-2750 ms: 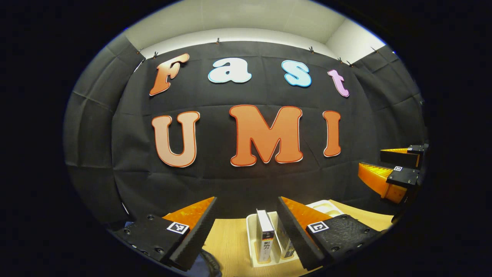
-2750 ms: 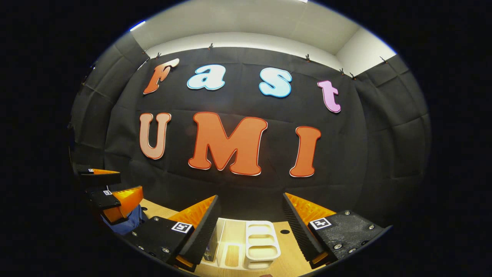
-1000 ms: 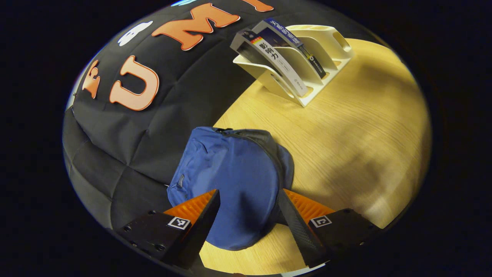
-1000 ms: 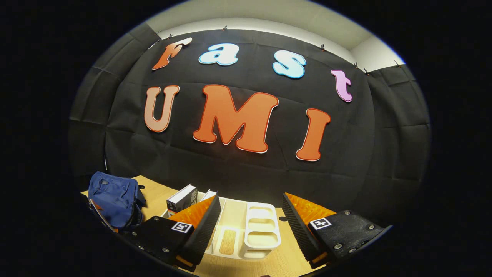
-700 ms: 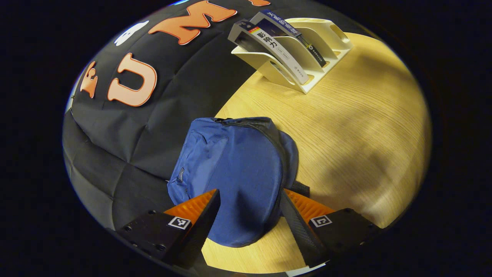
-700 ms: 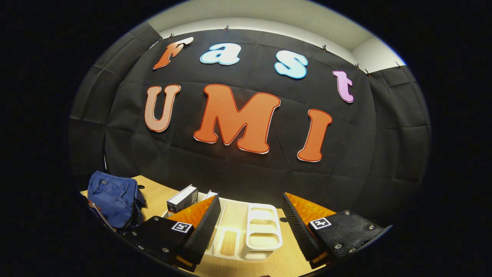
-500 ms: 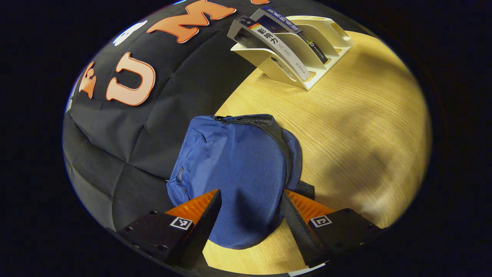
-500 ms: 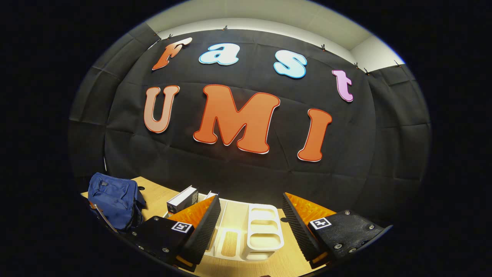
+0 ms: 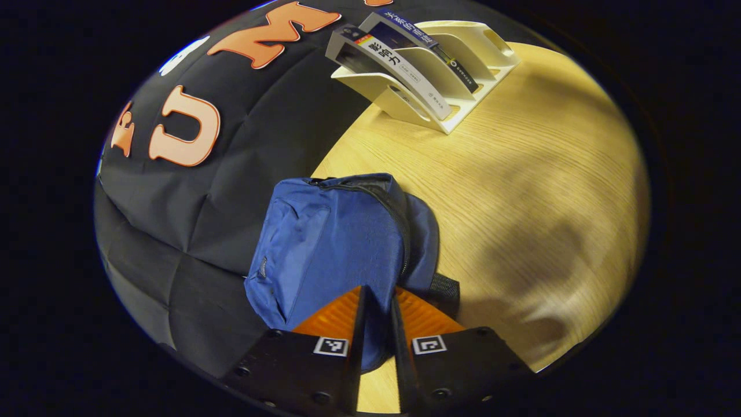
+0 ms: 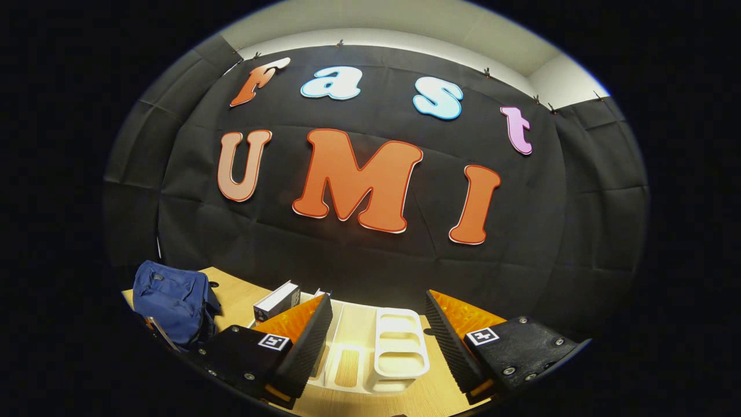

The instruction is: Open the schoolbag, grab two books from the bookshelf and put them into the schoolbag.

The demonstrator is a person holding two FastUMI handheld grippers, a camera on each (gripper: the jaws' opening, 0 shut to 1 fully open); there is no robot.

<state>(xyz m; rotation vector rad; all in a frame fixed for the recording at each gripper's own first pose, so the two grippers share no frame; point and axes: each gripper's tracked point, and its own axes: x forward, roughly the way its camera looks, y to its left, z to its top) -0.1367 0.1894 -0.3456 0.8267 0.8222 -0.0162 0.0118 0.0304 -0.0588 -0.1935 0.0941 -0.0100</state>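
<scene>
L tool (image 9: 376, 301) pinches soft blue fabric schoolbag (image 9: 336, 237) (near edge) — R tool (image 10: 376, 324) spread wide.

The white book (image 9: 405, 78) in the bookshelf (image 9: 486, 72) has "影响力" printed in dark characters down its spine; the smaller print below is too fine to read. The dark blue book (image 9: 425, 49) beside it has pale characters that cannot be made out. The small tag on the schoolbag (image 9: 336, 243) is unreadable. Each finger of the left gripper (image 9: 376, 289) and the right gripper (image 10: 379, 301) carries a square black-and-white code marker (image 9: 330, 346).
</scene>
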